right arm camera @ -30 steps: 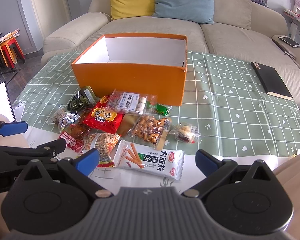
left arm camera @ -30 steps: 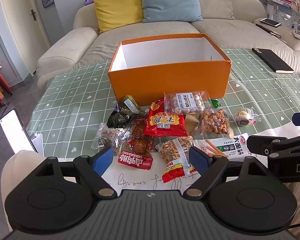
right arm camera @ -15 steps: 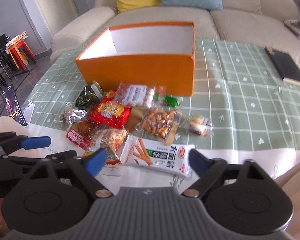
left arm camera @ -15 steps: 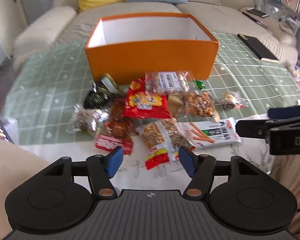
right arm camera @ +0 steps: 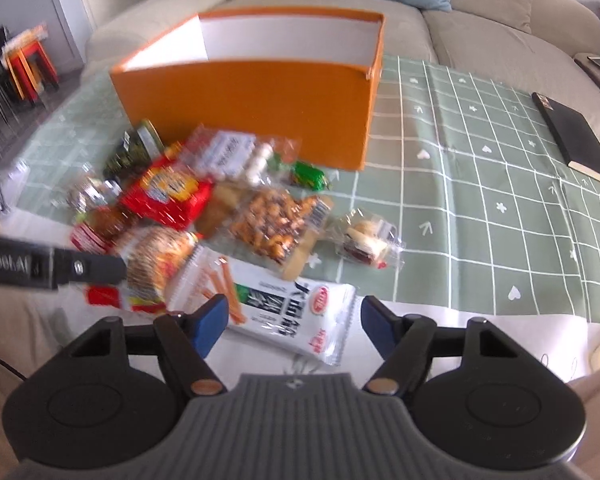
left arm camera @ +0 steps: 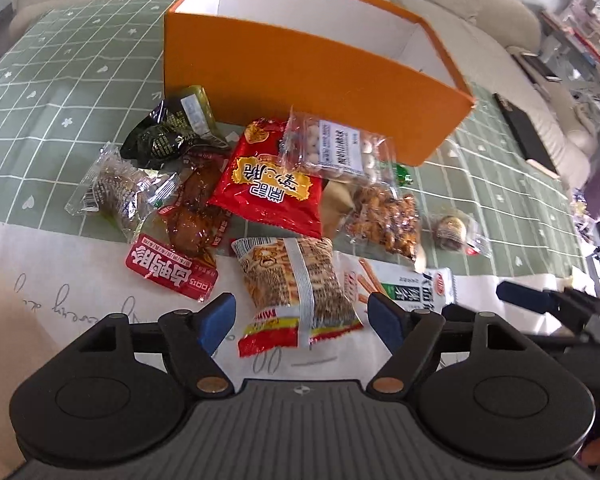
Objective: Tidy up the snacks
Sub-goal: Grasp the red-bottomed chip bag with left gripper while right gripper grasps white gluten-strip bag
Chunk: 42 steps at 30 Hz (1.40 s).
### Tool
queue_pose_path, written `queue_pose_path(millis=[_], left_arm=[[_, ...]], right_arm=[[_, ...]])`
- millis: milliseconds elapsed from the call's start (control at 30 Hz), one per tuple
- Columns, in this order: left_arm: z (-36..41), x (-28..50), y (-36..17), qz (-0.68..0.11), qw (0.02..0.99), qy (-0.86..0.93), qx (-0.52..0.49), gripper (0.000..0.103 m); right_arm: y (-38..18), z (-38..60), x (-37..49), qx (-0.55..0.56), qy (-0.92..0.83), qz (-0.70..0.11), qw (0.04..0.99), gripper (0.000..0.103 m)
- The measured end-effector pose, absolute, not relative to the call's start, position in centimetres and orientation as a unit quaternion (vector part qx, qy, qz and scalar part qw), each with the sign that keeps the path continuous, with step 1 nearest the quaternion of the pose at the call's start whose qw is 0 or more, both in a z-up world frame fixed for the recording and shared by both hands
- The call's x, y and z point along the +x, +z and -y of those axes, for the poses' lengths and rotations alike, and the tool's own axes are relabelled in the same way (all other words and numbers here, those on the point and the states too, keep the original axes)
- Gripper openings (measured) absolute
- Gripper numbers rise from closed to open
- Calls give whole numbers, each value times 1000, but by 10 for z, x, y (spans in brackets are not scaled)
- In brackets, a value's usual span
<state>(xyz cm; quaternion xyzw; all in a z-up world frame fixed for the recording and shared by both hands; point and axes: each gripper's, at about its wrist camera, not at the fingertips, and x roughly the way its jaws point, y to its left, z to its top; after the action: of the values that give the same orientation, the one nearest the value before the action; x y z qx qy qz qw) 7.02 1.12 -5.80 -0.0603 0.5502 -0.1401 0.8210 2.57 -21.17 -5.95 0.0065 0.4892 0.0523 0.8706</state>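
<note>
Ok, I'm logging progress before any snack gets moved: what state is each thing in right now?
orange box: open, no snacks visible inside.
left gripper: open, around the striped snack bag.
right gripper: open, around the white snack pack.
red snack bag: sealed, lying in the pile.

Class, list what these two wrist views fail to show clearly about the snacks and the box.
- Orange box floor: both views, hidden by its front wall.
- Red packet lettering: right wrist view, motion blur.
- Green candy: left wrist view, mostly behind the white-ball bag.
</note>
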Motion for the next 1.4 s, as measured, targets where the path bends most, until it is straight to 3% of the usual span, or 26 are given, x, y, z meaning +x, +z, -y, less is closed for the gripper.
queue_pose_path(millis=[167, 233, 633, 867, 1067, 1300, 1400], left_arm=[[-1, 83, -72, -568, 814, -114, -41, 88], [0, 87, -78, -573, 812, -106, -39, 90], [15, 93, -94, -585, 803, -118, -2, 90], [11, 89, -92, -574, 809, -124, 5, 77], [3, 77, -86, -565, 815, -127, 14, 73], [-7, 68, -81, -563, 819, -113, 5, 72], [-7, 67, -82, -562, 821, -104, 20, 72]], right_arm=[[-81, 216, 37, 27, 57, -522, 850, 74], [-86, 211, 38, 10, 65, -525, 849, 81], [-110, 193, 52, -46, 84, -551, 829, 88], [-113, 193, 54, -48, 82, -556, 826, 87], [-107, 192, 53, -44, 80, -556, 826, 71], [-97, 199, 51, 22, 90, -571, 816, 45], [-95, 198, 49, 39, 107, -573, 811, 45]])
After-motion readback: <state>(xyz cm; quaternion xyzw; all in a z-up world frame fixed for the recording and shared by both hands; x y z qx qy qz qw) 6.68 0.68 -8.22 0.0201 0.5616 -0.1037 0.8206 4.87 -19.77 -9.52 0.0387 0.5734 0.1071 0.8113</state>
